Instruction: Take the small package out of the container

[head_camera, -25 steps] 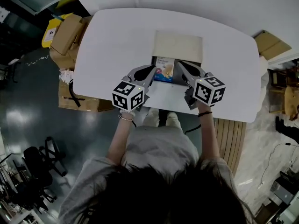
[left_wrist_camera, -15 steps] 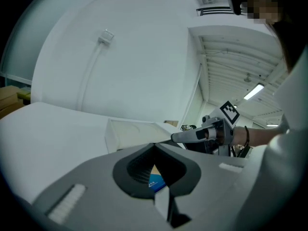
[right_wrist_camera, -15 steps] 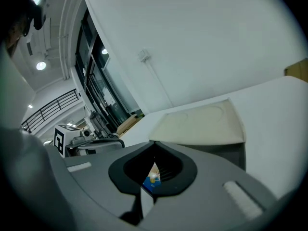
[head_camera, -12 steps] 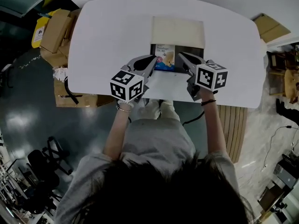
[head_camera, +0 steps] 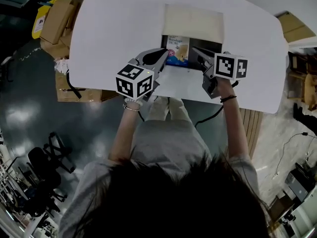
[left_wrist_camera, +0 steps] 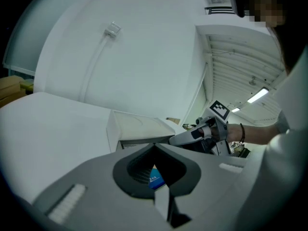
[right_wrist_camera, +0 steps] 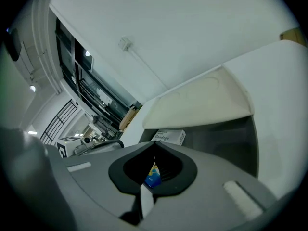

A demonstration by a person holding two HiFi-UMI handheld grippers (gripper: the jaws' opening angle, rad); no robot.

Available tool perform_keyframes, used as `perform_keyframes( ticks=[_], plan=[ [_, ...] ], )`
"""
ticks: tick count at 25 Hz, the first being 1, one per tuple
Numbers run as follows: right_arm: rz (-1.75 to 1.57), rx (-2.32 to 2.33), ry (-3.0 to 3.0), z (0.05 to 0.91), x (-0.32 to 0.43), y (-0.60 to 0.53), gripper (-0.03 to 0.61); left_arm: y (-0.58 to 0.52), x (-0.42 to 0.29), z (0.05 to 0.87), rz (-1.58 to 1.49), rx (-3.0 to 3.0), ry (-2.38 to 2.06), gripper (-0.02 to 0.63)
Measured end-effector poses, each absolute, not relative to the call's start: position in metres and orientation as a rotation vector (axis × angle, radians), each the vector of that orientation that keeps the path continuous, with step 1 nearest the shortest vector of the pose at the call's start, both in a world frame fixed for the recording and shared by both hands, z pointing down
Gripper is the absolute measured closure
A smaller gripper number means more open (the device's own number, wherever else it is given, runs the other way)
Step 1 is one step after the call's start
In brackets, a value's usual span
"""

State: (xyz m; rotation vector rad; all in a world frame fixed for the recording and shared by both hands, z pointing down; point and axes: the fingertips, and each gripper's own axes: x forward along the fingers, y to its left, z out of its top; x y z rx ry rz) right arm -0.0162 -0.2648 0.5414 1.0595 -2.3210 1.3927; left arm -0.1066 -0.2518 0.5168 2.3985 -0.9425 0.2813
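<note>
head view, far left: cardboard boxes (head_camera: 54, 21) are seen on the floor beside the white worktop (head_camera: 114, 29).

the left gripper (head_camera: 165, 53) is held over the worktop's near edge. its marker cube (head_camera: 134, 82) is turned toward the person and its tips are pointed at the container (head_camera: 210, 44). in the left gripper view the tongs of the left gripper (left_wrist_camera: 154, 147) are seen pressed together at the tips, with a dark hollow left behind them. the blue end of the small package (left_wrist_camera: 154, 179) is glimpsed through that hollow. whether it is touched by the tongs cannot be told.

middle: the container is an open box set on the worktop, with its cream lid (head_camera: 193, 21) folded back, away from the person. the small package (head_camera: 178, 51) is laid flat inside, in the container's left half. its printed white end is turned toward the lid and its blue end toward the person. the left tongs' tips are placed at its near left corner.

right: the right gripper (head_camera: 194, 49) is held with its marker cube (head_camera: 230, 66) toward the person. its tips are placed just beside the package's right edge, over the container's middle, so the package is flanked by the two pairs of tips. in the right gripper view the tongs of the right gripper (right_wrist_camera: 154, 144) are likewise seen closed tip to tip. the package's blue end (right_wrist_camera: 153, 175) is seen through the hollow, and its white printed end beyond the tips, under the raised lid (right_wrist_camera: 202, 102).
</note>
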Motion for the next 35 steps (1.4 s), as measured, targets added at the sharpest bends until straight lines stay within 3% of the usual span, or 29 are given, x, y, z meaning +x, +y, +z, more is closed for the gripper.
perform_keyframes(
  ticks=[6,8,10,11,28,35],
  plan=[
    [1.529,0.937,-2.313,0.540,-0.024,-0.265,0.563,-0.251,-0.105,0.519,0.285,2.391,-0.947,0.621],
    [1.568,0.912,-2.290,0.542,-0.024,-0.265,0.534,-0.250,-0.105,0.520,0.285,2.385,-0.953,0.621],
    [1.605,0.890,-2.248,0.545,-0.023,-0.265,0.448,-0.249,-0.105,0.521,0.284,2.380,-0.956,0.621],
    [1.628,0.877,-2.219,0.548,-0.023,-0.264,0.438,-0.249,-0.105,0.521,0.284,2.378,-0.957,0.621],
    [1.865,0.643,-1.858,0.588,-0.029,-0.263,0.383,-0.252,-0.109,0.523,0.273,2.363,-0.973,0.621],
    [1.916,0.523,-1.776,0.599,-0.035,-0.258,0.389,-0.254,-0.112,0.523,0.266,2.352,-0.976,0.621]
  ],
)
